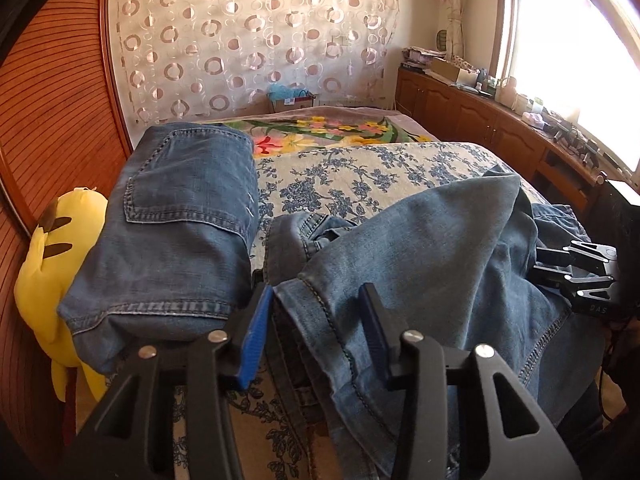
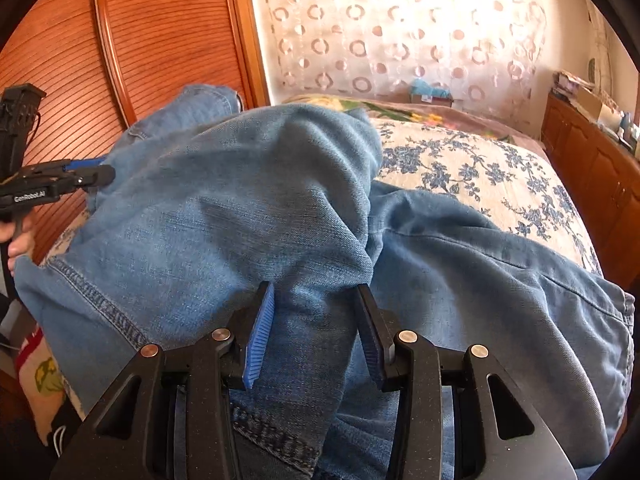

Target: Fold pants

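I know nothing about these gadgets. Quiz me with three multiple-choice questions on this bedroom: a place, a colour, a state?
1. The yellow plush toy lies: A left of the dark jeans; B on the windowsill; C under the curtain.
2. The tongs' pads are: A red; B blue; C white.
3. The right tongs are: A empty; B clamped on the light jeans; C out of view.
Answers: A, it sits beside them; B, both faces show blue; B, denim bunches between the pads.

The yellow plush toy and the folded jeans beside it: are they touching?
Touching. In the left wrist view the folded jeans lie against the yellow plush toy and overlap its side, with no gap showing between them.
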Motion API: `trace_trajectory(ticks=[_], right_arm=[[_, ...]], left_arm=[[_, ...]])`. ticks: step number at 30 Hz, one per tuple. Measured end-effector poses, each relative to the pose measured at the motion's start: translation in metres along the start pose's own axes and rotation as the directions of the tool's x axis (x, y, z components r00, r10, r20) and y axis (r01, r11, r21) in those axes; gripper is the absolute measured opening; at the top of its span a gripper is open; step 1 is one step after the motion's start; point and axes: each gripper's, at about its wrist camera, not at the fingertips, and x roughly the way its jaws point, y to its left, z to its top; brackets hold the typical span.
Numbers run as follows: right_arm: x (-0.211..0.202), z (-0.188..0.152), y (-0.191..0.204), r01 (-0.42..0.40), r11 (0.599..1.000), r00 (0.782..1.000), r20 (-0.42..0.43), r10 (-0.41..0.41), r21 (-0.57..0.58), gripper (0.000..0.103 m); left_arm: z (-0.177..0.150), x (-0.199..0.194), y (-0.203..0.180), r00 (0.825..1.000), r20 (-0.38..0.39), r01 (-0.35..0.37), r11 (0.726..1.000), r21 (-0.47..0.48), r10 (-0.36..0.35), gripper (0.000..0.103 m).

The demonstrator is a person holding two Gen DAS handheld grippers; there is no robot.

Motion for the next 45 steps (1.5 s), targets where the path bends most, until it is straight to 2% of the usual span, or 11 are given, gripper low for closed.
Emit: trace_trajectory(ticks=[1,3,5,10,15,19,21,24,32,36,45], right_arm=[[0.001,0.0,-0.001,-0.005,1.0,1.0,-0.001,0.005,0.005,0.041],[0.001,-0.002,-0.002,-0.011,1.0,1.0,0.0,0.011,0.015,0.041],[-0.001,-0.003,-0.003,-0.011,1.0,1.0,0.01,0.011,0.02,0.041],[-0.001,-0.003,-0.004,-0.012,0.999,1.0,0.017,0.012,0.036,0.041],[-0.002,-0.003,-0.004,-0.01,0.999,1.0,0.022,0.009,0.039,0.041],[-0.001,-0.004,-0.003,-0.009,0.999,1.0,0.022,0.008,0.041,0.041],[-0.001,-0.004,-0.003,-0.01,0.999,1.0,0.021,0.009,0.042,0.041],[-0.001,-0.004,-0.004,-0.009,0.999,1.0,0.022,0.008,0.042,0.041],[-0.007,-0.003,-0.008,-0.015,0.998,0.999,0.041,0.012,0.057,0.041],[-0.013,0.006,-0.017,-0.042,0.996,0.998,0.044,0.039,0.083,0.041],[-0.019,0.052,-0.035,-0.043,0.995,0.998,0.054,0.038,0.092,0.041]], left_arm=[[0.0,-0.001,0.0,1.0,0.009,-0.005,1.0,0.004,0.004,0.032],[0.0,-0.004,-0.001,1.0,0.025,-0.01,1.0,0.017,0.01,0.018],[0.002,-0.011,-0.003,0.999,0.052,-0.015,0.999,0.028,0.013,0.016],[0.022,-0.029,0.002,0.99,0.132,-0.041,0.999,-0.003,0.042,0.014],[0.039,-0.019,0.01,0.99,0.116,-0.082,0.997,-0.007,0.082,0.015],[0.038,-0.008,0.014,0.994,0.075,-0.077,0.997,-0.03,0.079,0.019],[0.035,-0.01,0.012,0.993,0.081,-0.082,0.996,-0.028,0.084,0.035],[0.028,-0.016,0.008,0.995,0.086,-0.058,0.998,-0.019,0.059,0.05],[0.014,-0.023,-0.029,0.997,0.083,-0.007,1.0,0.015,0.006,0.051],[0.001,-0.017,-0.056,0.999,0.048,0.022,0.998,0.054,-0.025,0.051],[-0.028,-0.007,-0.081,0.998,0.007,0.063,0.996,0.057,-0.063,0.051]])
